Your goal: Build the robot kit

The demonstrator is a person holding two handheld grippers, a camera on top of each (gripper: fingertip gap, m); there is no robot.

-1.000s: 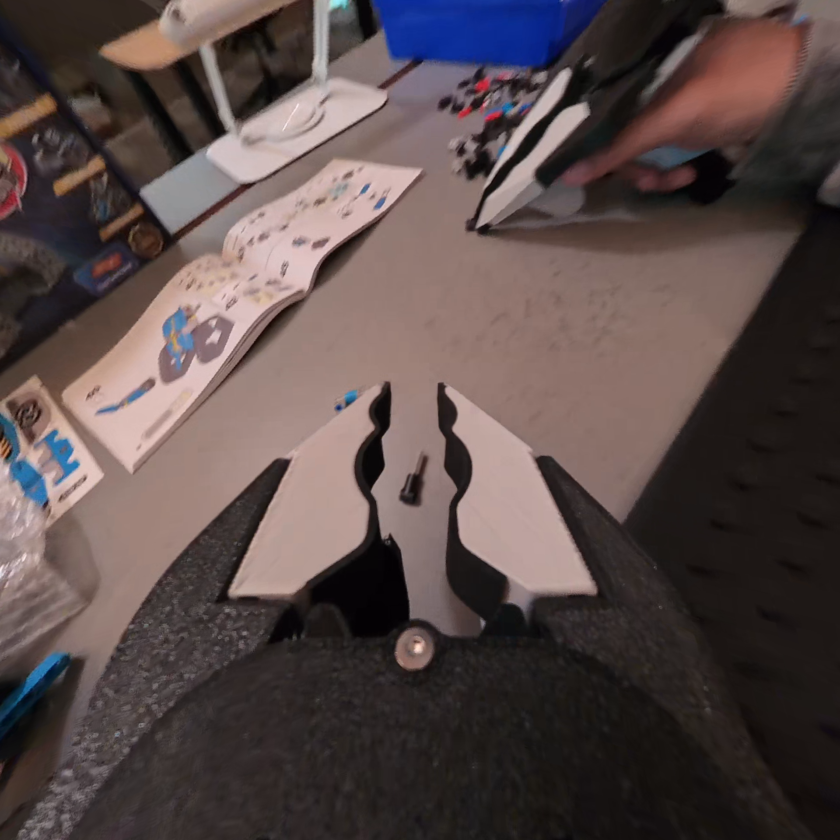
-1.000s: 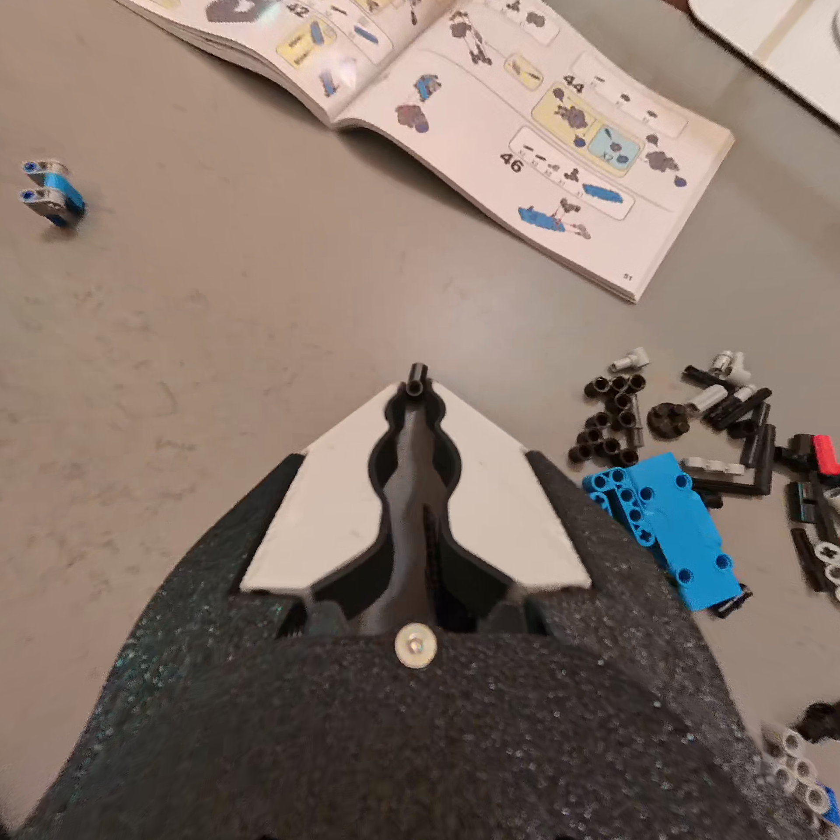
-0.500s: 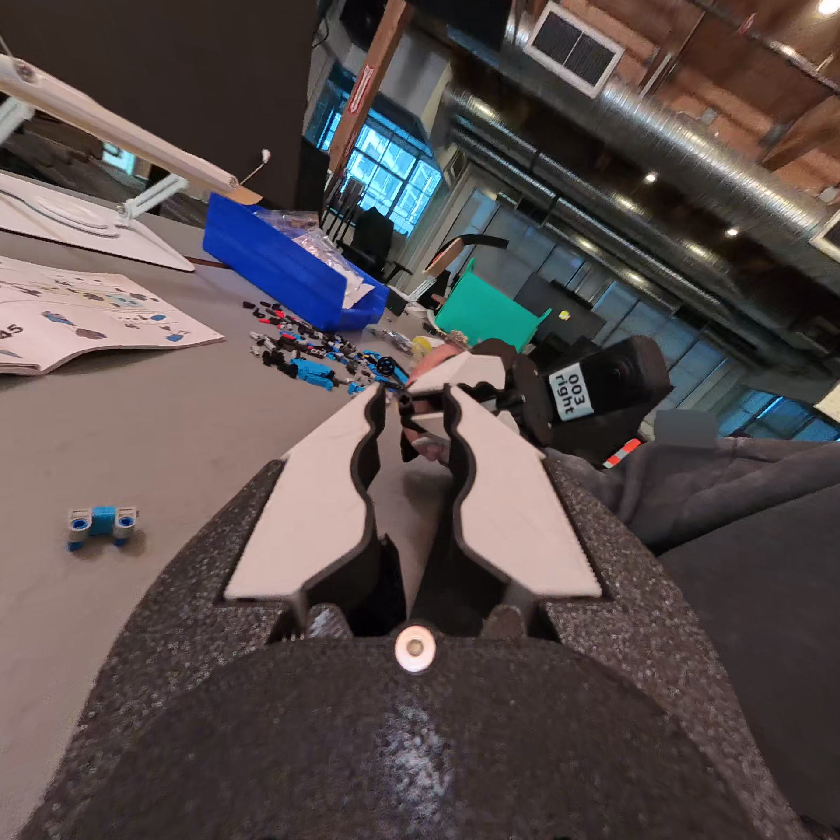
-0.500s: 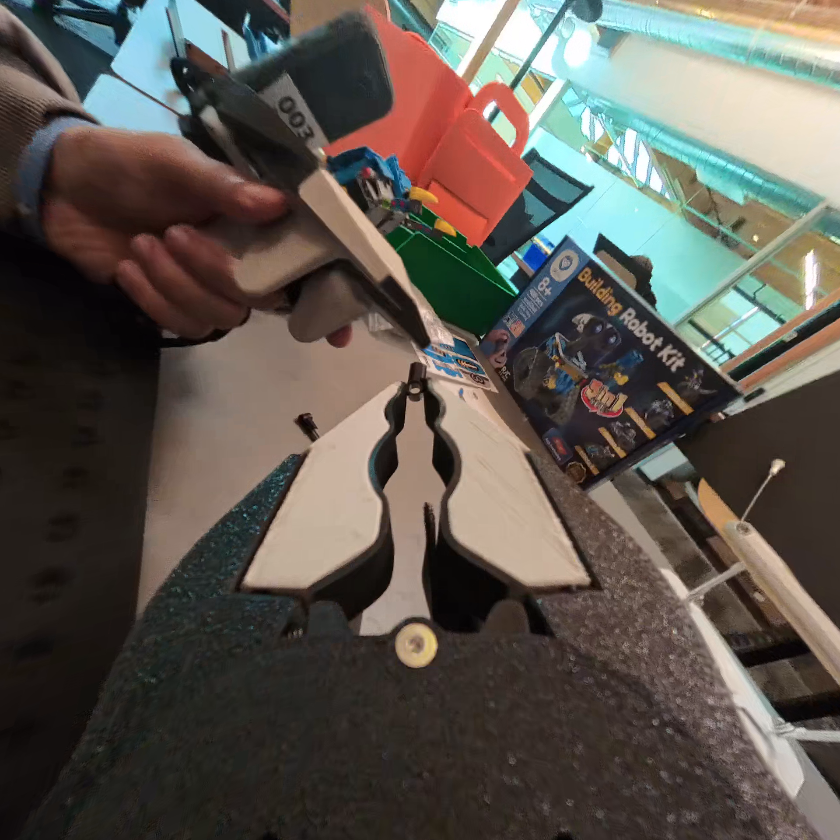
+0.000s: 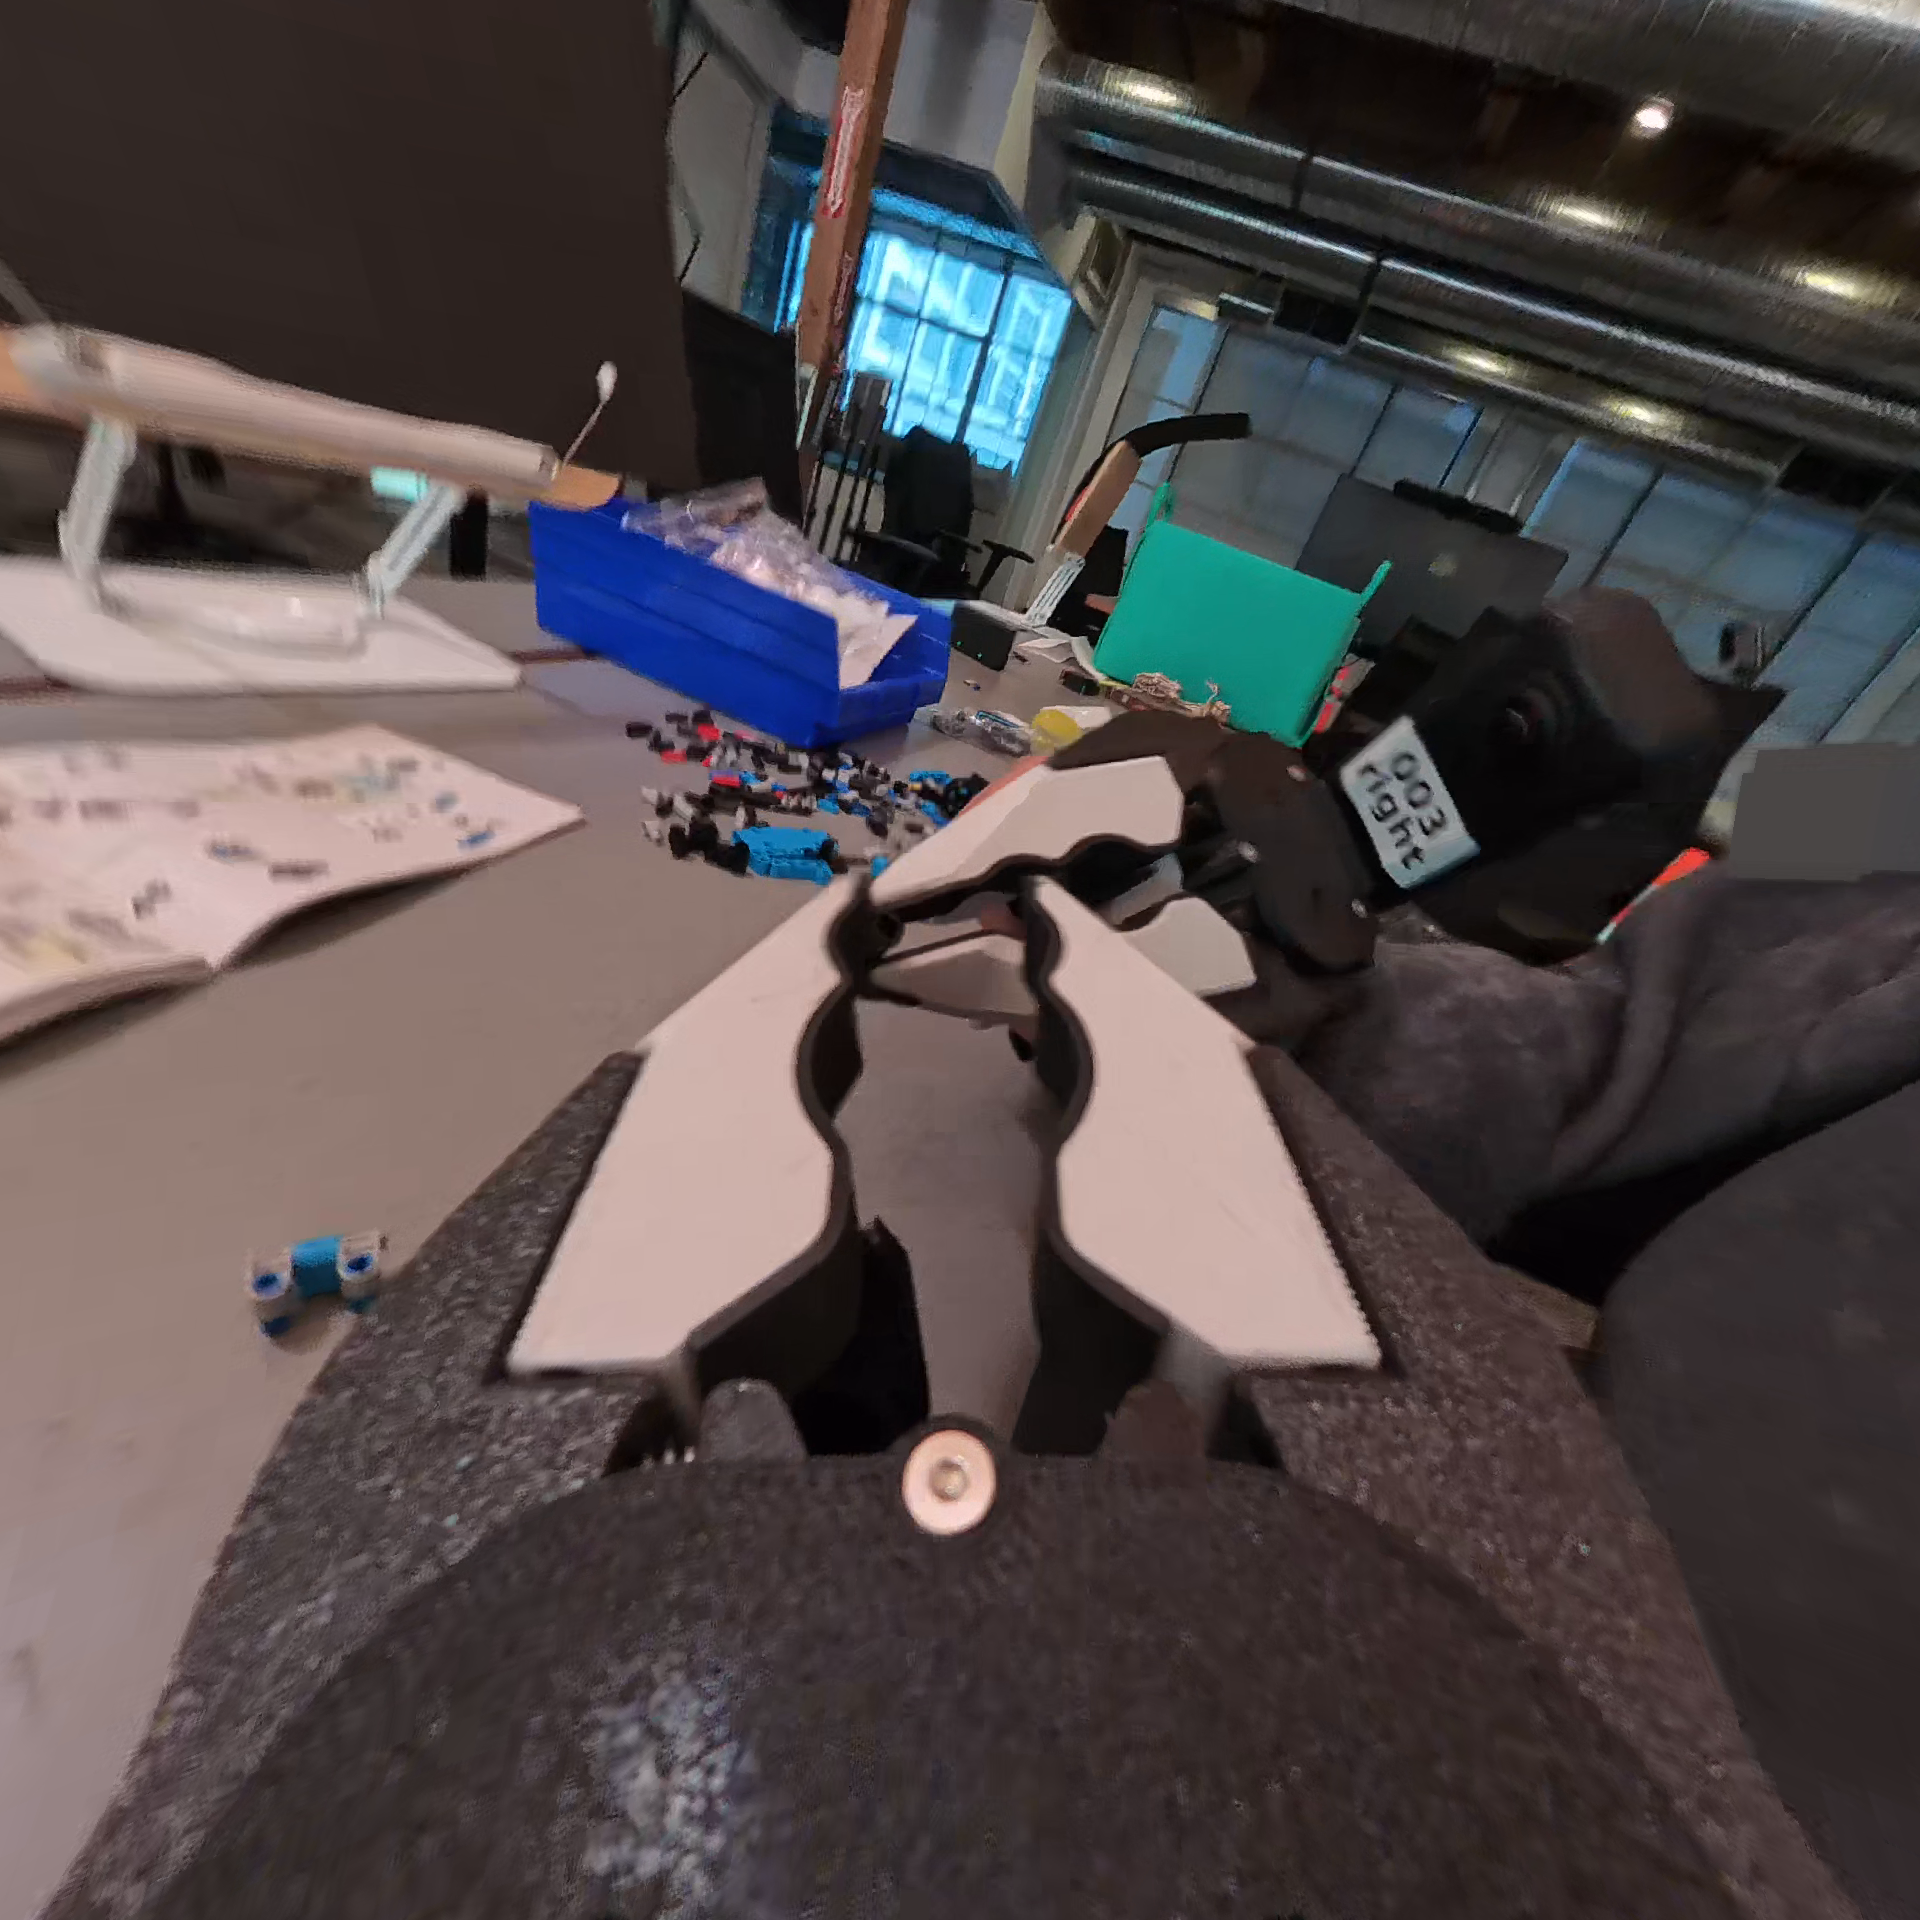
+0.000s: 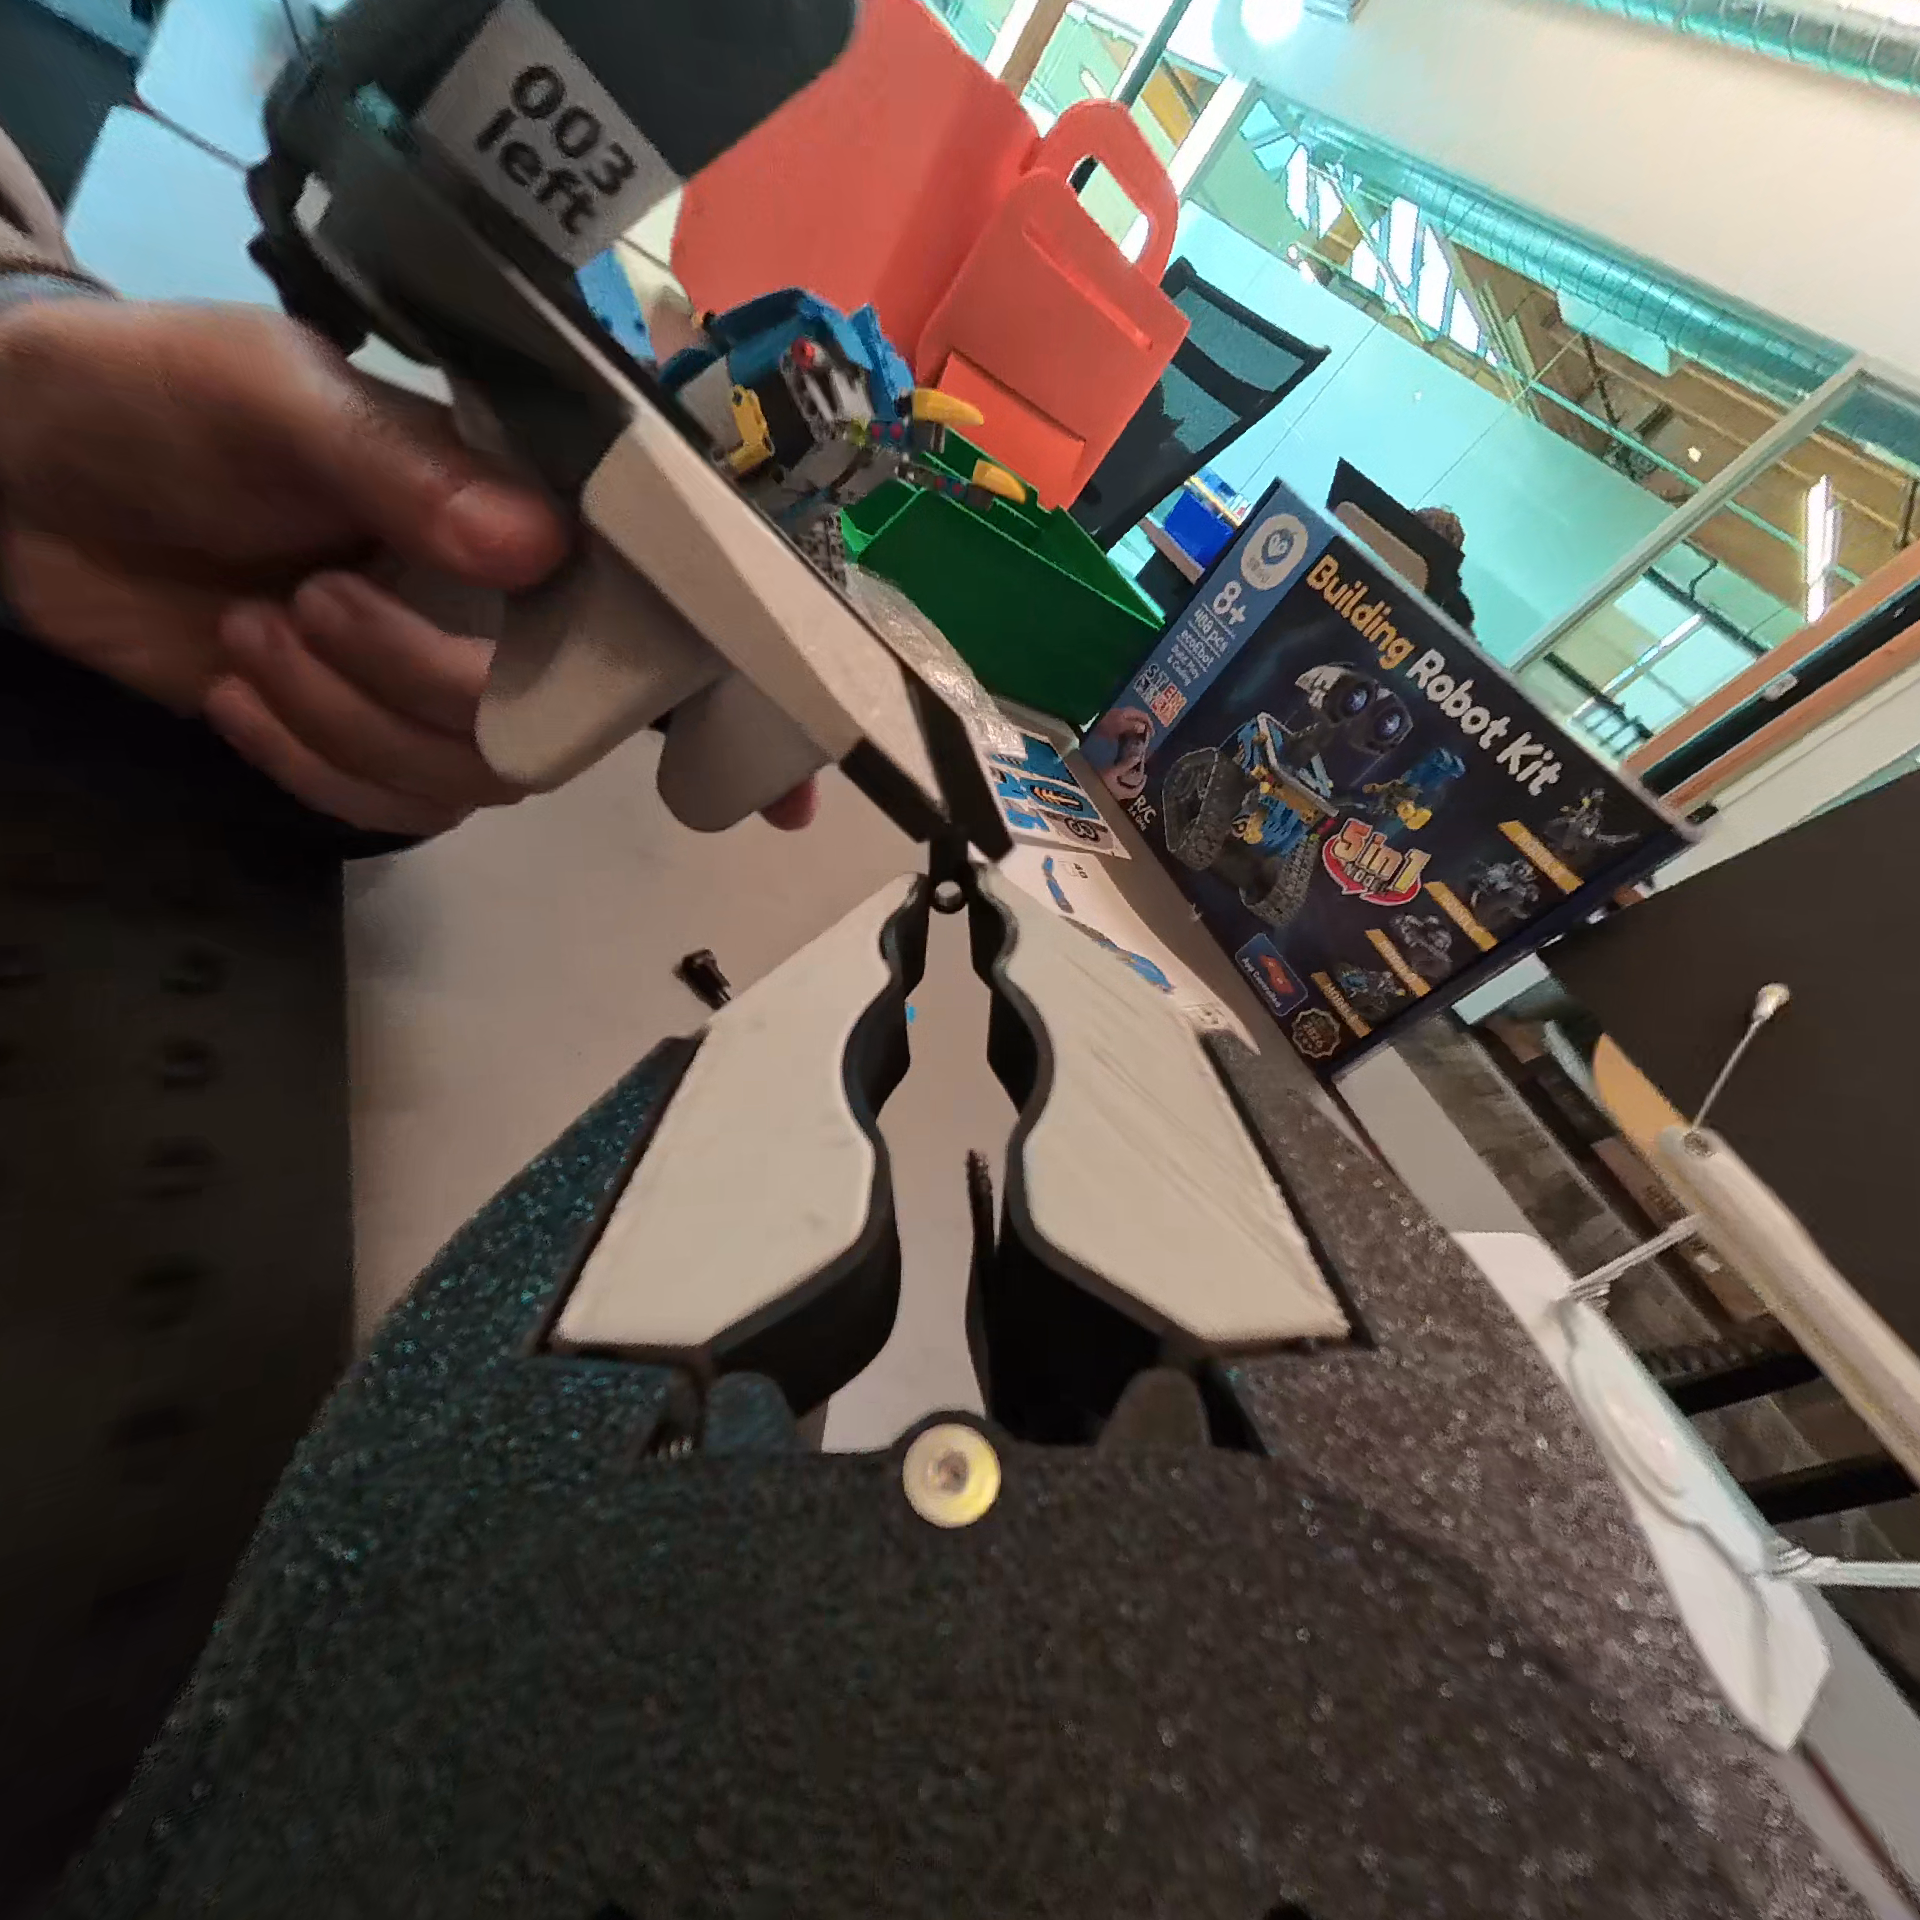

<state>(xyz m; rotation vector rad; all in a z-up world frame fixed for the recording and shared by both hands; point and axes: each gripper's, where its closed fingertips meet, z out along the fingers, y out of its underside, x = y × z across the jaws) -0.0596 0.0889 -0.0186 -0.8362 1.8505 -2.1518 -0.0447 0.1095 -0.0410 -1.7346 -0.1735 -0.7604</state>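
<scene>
My right gripper (image 6: 948, 902) is shut on a small black pin (image 6: 948, 883) that sticks out past its tips. My left gripper (image 6: 935, 821) comes in from the upper left, held by a hand (image 6: 260, 551), with its tips at the pin's free end. In the left wrist view my left gripper (image 5: 948, 914) is open, and the right gripper (image 5: 883, 925) points into the gap between its tips. The pin is hard to make out in that view. Another black pin (image 6: 704, 977) lies on the grey table (image 5: 416, 1039).
A small blue-and-grey assembly (image 5: 312, 1273) lies left of my left gripper. An open instruction booklet (image 5: 208, 852), a pile of small parts (image 5: 800, 800), a blue bin (image 5: 707, 634) and a white lamp (image 5: 208, 644) stand farther back. A kit box (image 6: 1351, 790) and a green tray (image 6: 987, 592) stand behind. My two grippers' fingertips are within a few centimetres of each other.
Both grippers have lifted off the table and turned to face each other. Their tips have come together, the right still holding the pin. The left jaws have opened a little wider.
</scene>
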